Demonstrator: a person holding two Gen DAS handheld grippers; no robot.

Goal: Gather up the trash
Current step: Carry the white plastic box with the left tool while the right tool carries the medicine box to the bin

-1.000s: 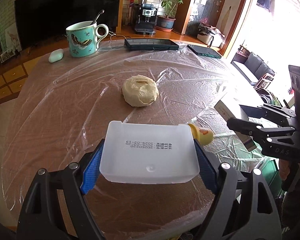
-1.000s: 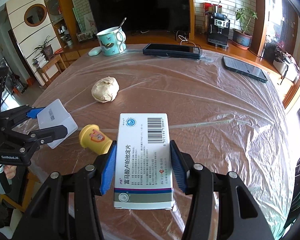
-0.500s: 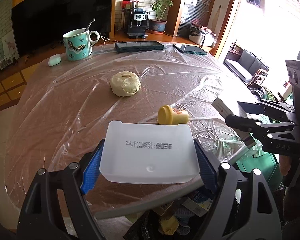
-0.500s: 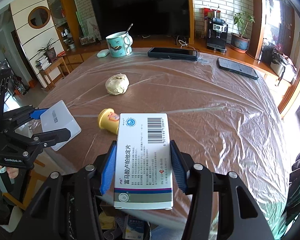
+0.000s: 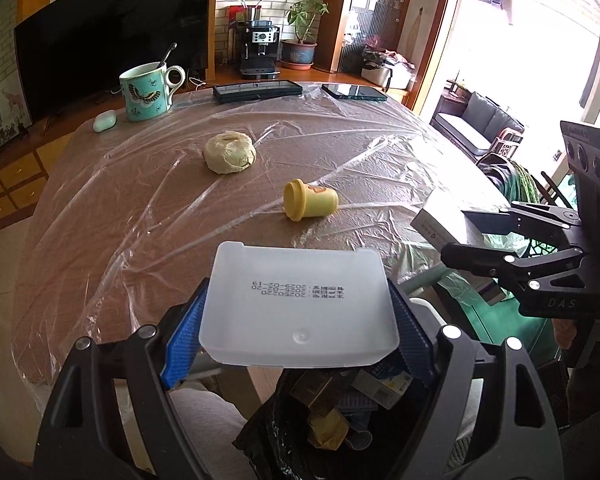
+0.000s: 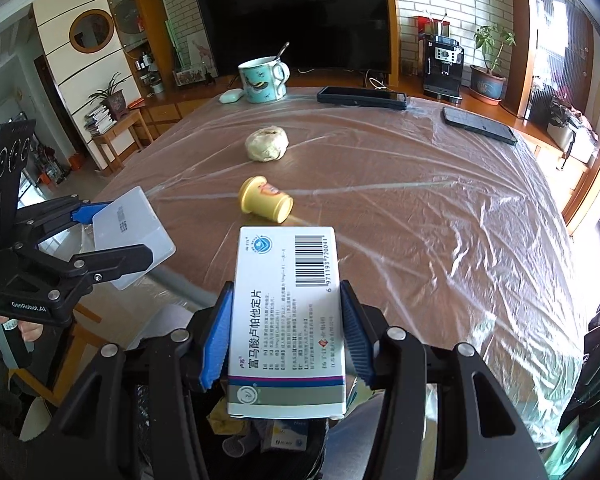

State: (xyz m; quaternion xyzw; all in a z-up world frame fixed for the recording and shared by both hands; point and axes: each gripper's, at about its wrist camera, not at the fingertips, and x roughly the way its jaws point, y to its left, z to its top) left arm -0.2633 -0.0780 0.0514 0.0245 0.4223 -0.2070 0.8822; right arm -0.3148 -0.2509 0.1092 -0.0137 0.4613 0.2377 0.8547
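My left gripper (image 5: 298,320) is shut on a white plastic tray (image 5: 296,300) and holds it above the near table edge, over a black trash bag (image 5: 340,420) with several scraps inside. My right gripper (image 6: 286,332) is shut on a white medicine box (image 6: 288,320) with a barcode, also held above the bag (image 6: 260,436). On the table lie a small yellow cup (image 5: 309,200) on its side and a crumpled beige paper ball (image 5: 230,152). Each gripper shows in the other's view: the right one (image 5: 496,236) and the left one (image 6: 100,232).
The round table (image 5: 100,208) is covered in clear plastic film. At its far side stand a butterfly mug (image 5: 146,92) with a spoon, an earbud case (image 5: 105,121), a tablet (image 5: 258,90) and a phone (image 5: 354,92). A TV and a coffee machine stand behind.
Both grippers have pulled back from the table toward its near edge, each with its item held. The trash bag has come into view beneath them.
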